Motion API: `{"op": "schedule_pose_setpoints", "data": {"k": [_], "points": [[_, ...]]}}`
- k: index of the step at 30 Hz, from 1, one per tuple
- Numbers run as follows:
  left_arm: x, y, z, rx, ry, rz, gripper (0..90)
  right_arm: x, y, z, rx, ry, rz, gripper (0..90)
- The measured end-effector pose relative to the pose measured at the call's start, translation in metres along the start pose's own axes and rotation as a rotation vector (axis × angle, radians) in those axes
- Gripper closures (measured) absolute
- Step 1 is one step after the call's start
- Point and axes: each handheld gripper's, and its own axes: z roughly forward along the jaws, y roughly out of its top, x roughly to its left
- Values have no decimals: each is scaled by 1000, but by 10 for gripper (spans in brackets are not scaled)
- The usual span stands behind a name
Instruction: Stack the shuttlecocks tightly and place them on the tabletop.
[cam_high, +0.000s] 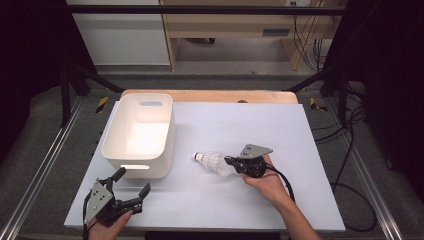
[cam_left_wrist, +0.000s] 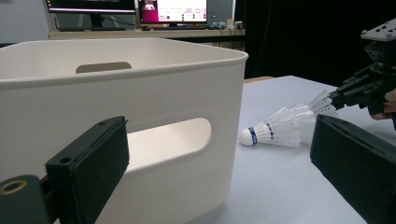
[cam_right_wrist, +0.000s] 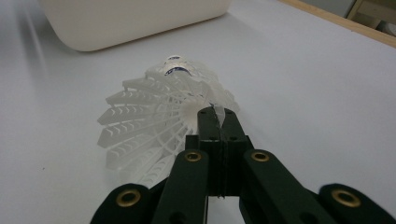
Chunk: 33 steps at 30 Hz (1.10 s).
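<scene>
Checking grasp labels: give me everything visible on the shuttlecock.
The shuttlecock is white, with a translucent, plastic-looking ribbed skirt and a rounded white cork tip ringed by a blue band. It lies on its side on the white table, tip pointing toward the white bin, apart from it. The right hand-held gripper is shut on the skirt's rim.

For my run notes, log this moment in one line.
right gripper: shut on shuttlecock skirt | left gripper: open, idle by white bin | shuttlecock outside bin
</scene>
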Motion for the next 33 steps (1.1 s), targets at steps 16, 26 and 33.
{"op": "schedule_pose_setpoints", "data": {"k": [16, 26, 33], "points": [[-1, 0, 1, 3, -5, 4, 47, 0, 0, 9, 40, -3, 1, 893], [-1, 0, 1, 3, -5, 4, 47, 4, 1, 13, 112, -31, -80, 884], [-2, 0, 2, 2, -6, 3, 47, 4, 3, 19, 141, -47, -110, 882]]}}
